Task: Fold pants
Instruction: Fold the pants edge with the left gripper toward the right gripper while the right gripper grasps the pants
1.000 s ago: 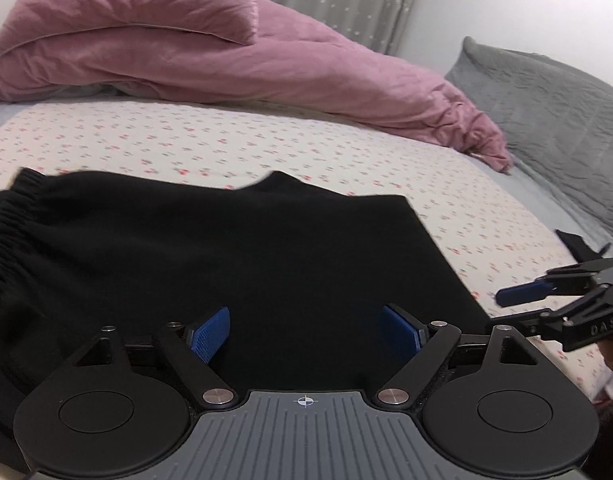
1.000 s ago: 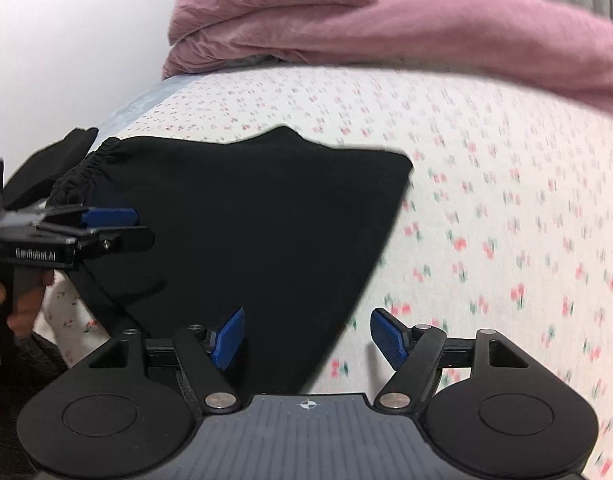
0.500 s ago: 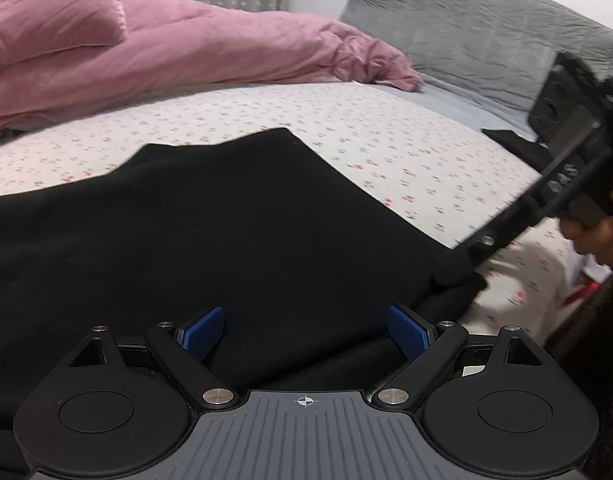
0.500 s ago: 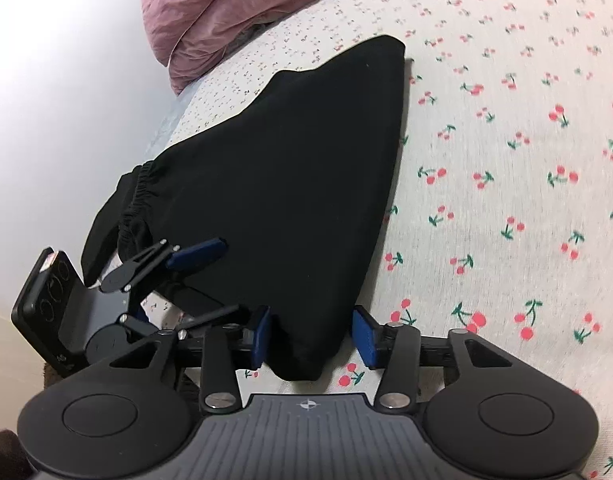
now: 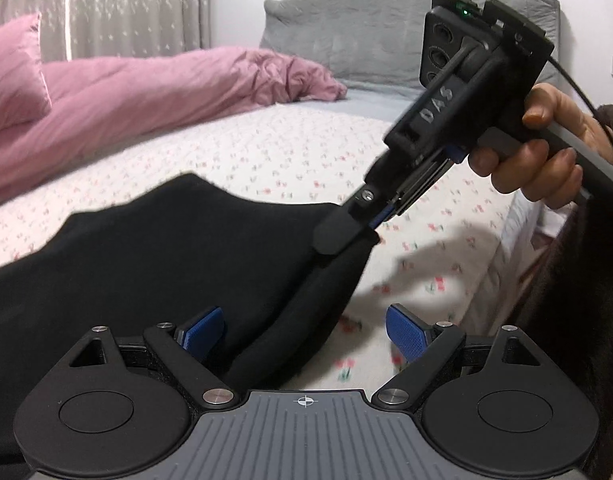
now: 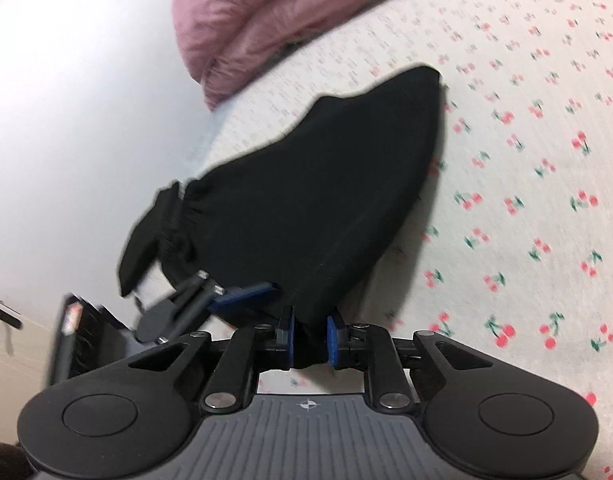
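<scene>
Right gripper (image 6: 310, 336) pinching pants (image 6: 326, 200); pink duvet (image 6: 266, 12) beyond.

Pants (image 6: 326, 200) lie on bedsheet (image 6: 526, 160), before duvet (image 6: 274, 12).

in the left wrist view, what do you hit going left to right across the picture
pink pillow → pink duvet → black pants → right gripper, its fingers shut on the pants' corner → the hand holding it
</scene>
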### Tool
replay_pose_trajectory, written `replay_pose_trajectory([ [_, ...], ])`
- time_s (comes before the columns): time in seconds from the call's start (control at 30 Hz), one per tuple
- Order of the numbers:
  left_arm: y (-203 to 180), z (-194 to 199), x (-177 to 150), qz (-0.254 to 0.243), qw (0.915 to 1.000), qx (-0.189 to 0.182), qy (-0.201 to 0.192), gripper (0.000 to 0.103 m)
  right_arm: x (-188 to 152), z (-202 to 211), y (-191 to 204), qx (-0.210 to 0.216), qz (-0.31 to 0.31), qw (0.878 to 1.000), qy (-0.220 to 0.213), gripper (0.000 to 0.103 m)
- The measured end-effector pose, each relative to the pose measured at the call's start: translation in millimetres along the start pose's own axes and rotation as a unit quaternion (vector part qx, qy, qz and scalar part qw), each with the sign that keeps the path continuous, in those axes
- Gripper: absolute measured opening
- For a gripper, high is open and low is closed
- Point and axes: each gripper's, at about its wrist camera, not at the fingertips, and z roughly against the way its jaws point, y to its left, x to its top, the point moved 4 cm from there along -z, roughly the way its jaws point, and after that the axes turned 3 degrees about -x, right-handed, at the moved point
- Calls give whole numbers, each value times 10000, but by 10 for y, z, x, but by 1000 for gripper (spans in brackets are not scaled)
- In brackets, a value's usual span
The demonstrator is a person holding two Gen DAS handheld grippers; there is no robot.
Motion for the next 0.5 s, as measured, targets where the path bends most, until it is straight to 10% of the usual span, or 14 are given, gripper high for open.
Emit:
replay_pose_trajectory([
  [0.17,-89,-124,102,-163,9980,579,-217,83,107,4,33,202,-47,9997,-91,19],
  [0.33,-15,-282,109,-171,9924,1222,21,31,161,24,-88,125,-169,9997,-155,37],
  [0.5,101,-281,93,264,9932,1125,153,28,318,3,-407,-200,-536,9975,-418,50],
])
